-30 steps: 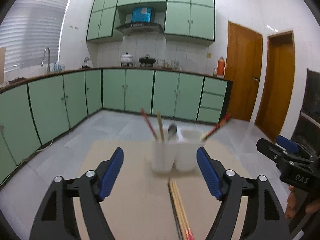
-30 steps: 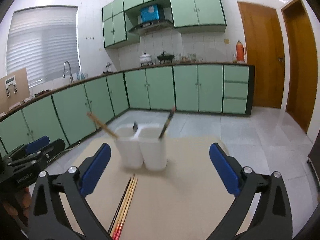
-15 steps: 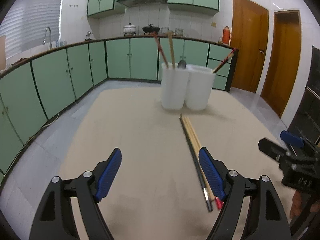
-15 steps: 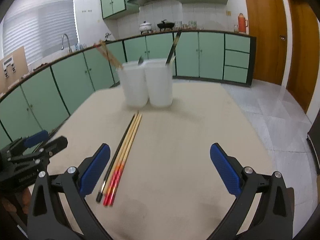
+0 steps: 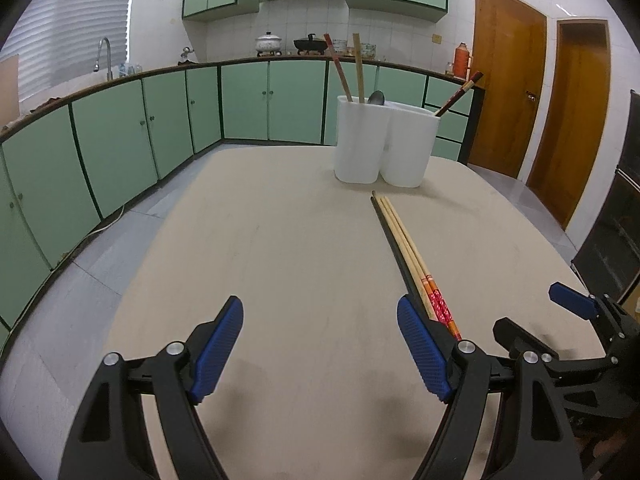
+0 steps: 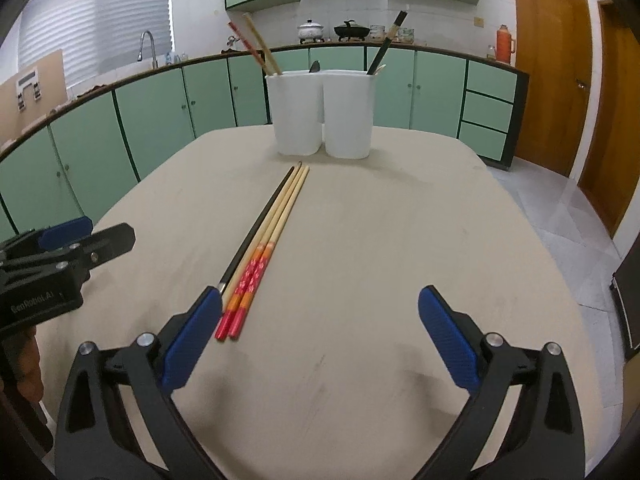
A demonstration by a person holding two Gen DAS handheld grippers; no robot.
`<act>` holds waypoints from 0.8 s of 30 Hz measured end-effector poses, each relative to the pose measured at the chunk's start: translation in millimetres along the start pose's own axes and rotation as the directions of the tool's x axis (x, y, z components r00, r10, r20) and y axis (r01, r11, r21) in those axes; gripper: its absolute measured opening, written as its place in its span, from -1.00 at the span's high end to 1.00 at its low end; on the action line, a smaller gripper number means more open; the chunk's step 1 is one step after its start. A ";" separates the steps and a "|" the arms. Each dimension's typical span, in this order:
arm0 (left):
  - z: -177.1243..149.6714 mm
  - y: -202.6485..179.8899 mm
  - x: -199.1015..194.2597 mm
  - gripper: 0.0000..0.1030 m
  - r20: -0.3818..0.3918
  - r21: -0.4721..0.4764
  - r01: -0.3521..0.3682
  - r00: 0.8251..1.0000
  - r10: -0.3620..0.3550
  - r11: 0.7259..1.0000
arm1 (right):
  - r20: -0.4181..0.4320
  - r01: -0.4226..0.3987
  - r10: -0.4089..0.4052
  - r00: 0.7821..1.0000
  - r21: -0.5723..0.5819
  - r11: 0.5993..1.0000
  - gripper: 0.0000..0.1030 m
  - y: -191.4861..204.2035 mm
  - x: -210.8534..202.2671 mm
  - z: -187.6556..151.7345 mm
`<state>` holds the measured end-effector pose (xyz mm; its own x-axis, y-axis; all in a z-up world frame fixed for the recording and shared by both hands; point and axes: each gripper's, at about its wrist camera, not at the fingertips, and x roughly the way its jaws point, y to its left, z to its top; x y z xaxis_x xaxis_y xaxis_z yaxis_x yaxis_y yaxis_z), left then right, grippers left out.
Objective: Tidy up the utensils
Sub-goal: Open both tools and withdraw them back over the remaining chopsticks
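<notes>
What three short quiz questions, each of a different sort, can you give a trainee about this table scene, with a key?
1. True or false: the right gripper is shut on a chopstick.
2. How many chopsticks lie loose on the table? A) two B) three C) five
3. Fill in: the loose chopsticks point with their thin ends toward the white ____.

Key:
1. False. Both it and the left gripper stand open and hold nothing.
2. B. One is dark, two are pale with red ends.
3. Holder. It has two compartments side by side, with chopsticks and a spoon already standing in it.
</notes>
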<state>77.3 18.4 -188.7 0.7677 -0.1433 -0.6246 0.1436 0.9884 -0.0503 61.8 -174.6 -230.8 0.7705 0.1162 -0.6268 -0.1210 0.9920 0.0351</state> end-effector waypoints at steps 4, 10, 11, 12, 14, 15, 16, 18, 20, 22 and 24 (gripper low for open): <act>-4.6 0.3 -2.5 -0.51 0.004 -0.006 -0.006 1.000 0.006 1.000 | -0.033 -0.005 0.004 0.999 -0.022 1.000 -0.54 6.9 3.8 -5.8; -9.0 3.0 -3.4 -0.51 0.007 -0.014 -0.019 1.000 0.019 1.000 | -0.071 -0.013 0.011 0.997 -0.024 1.000 -0.32 14.8 8.7 -13.3; -9.6 4.3 -3.6 -0.51 0.007 -0.016 -0.020 1.000 0.020 1.000 | -0.082 -0.014 0.011 0.997 -0.028 0.999 -0.27 16.3 10.4 -14.4; -9.8 5.3 -3.9 -0.51 0.008 -0.019 -0.020 1.000 0.020 1.000 | -0.090 -0.015 0.012 0.996 -0.033 0.999 -0.25 17.7 11.7 -15.3; -9.7 6.8 -4.5 -0.51 0.010 -0.024 -0.017 1.000 0.017 1.000 | -0.098 -0.009 0.005 0.995 -0.041 0.999 -0.24 19.8 13.9 -16.1; -9.6 7.2 -4.5 -0.51 0.011 -0.026 -0.015 1.000 0.015 1.000 | -0.102 -0.006 0.001 0.995 -0.047 0.999 -0.23 21.3 15.2 -16.1; -9.6 7.1 -4.5 -0.51 0.012 -0.026 -0.014 1.000 0.014 1.000 | -0.103 -0.007 0.002 0.995 -0.050 0.999 -0.22 22.5 15.9 -16.0; -9.8 7.2 -4.0 -0.51 0.011 -0.027 -0.009 1.000 0.010 1.000 | -0.104 -0.002 -0.004 0.995 -0.062 0.998 -0.22 24.8 16.6 -16.2; -10.6 6.7 -4.0 -0.51 0.010 -0.024 -0.006 1.000 0.007 1.000 | -0.105 0.000 -0.007 0.994 -0.065 0.998 -0.20 24.7 16.9 -16.8; -10.7 7.0 -4.1 -0.51 0.011 -0.024 -0.005 1.000 0.005 1.000 | -0.106 0.025 -0.030 0.994 -0.050 0.998 -0.16 19.3 16.9 -15.9; -10.9 8.2 -4.9 -0.51 0.012 -0.026 -0.004 1.000 0.004 1.000 | -0.109 0.051 -0.054 0.993 -0.033 0.998 -0.14 12.1 16.3 -15.2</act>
<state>67.8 27.8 -194.6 0.7757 -0.1399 -0.6154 0.1242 0.9899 -0.0685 63.3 -161.5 -252.3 0.7031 0.0561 -0.7089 -0.1024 0.9945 -0.0229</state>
